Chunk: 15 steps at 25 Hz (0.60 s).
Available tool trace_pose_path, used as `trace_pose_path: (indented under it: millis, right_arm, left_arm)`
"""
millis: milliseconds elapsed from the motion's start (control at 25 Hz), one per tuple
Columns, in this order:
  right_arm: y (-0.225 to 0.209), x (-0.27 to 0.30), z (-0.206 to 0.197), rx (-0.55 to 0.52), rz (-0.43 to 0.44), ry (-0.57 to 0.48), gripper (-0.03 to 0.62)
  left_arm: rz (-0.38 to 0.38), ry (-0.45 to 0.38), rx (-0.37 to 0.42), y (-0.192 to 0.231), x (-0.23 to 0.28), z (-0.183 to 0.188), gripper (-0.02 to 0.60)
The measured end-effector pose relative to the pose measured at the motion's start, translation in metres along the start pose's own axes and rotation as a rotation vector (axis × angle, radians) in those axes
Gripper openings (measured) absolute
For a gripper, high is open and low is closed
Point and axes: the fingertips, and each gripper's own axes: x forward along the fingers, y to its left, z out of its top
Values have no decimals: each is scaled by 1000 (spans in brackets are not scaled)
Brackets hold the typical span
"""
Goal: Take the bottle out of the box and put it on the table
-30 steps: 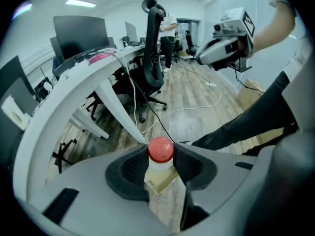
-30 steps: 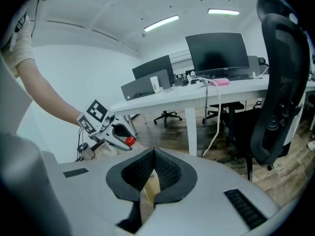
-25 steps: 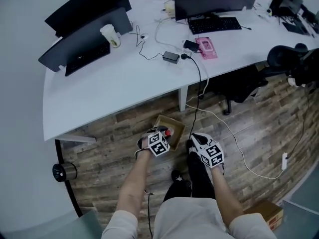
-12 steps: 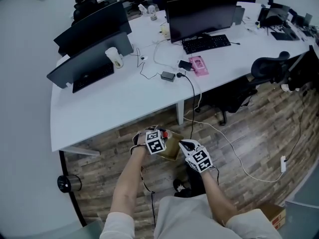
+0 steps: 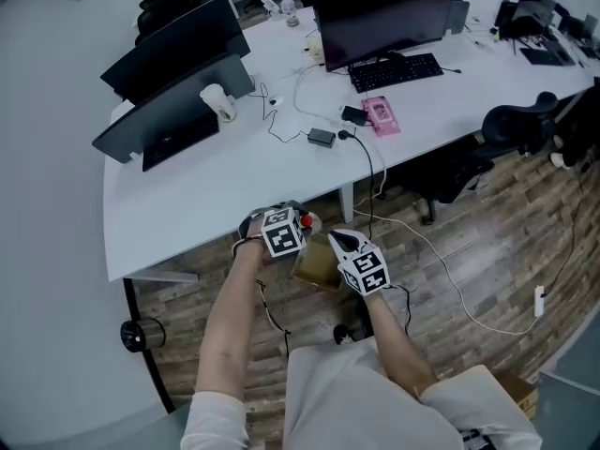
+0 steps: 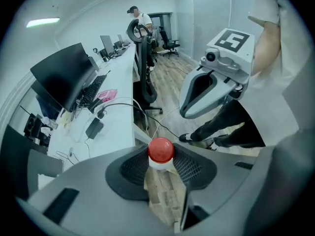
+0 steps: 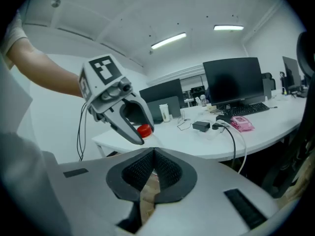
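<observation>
Pinching bottle (image 6: 160,150) below red cap with left gripper (image 6: 161,168), near table (image 5: 216,186); clamping box (image 5: 317,262) flap with right gripper (image 7: 153,173), beside bottle.

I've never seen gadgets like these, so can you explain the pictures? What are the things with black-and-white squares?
There is no robot here: a person holds a grabbing tool in each hand, and the squares are part of those tools. One picture comes from a camera on the person's head, looking down. The other two come from cameras riding on each tool. The left claw is pinching a bottle with a red cap. The right claw grips a cardboard box. Ahead is a white table with monitors, a keyboard and a cup.
</observation>
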Motion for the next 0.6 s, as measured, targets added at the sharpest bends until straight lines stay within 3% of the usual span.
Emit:
trace_pose_path:
  millis: [160,360,600]
  right_arm:
    - [-23,25,28,23,-9,-18,38]
    - [-44,47,42,38,16,5,37]
    - [-65,68,55,16,70,40,37]
  left_arm:
    - [32,17,11,43,-16,4,161]
    - [-10,21,-48,85,-36,0,163]
    - [7,41,-131,137,-45,-16,163]
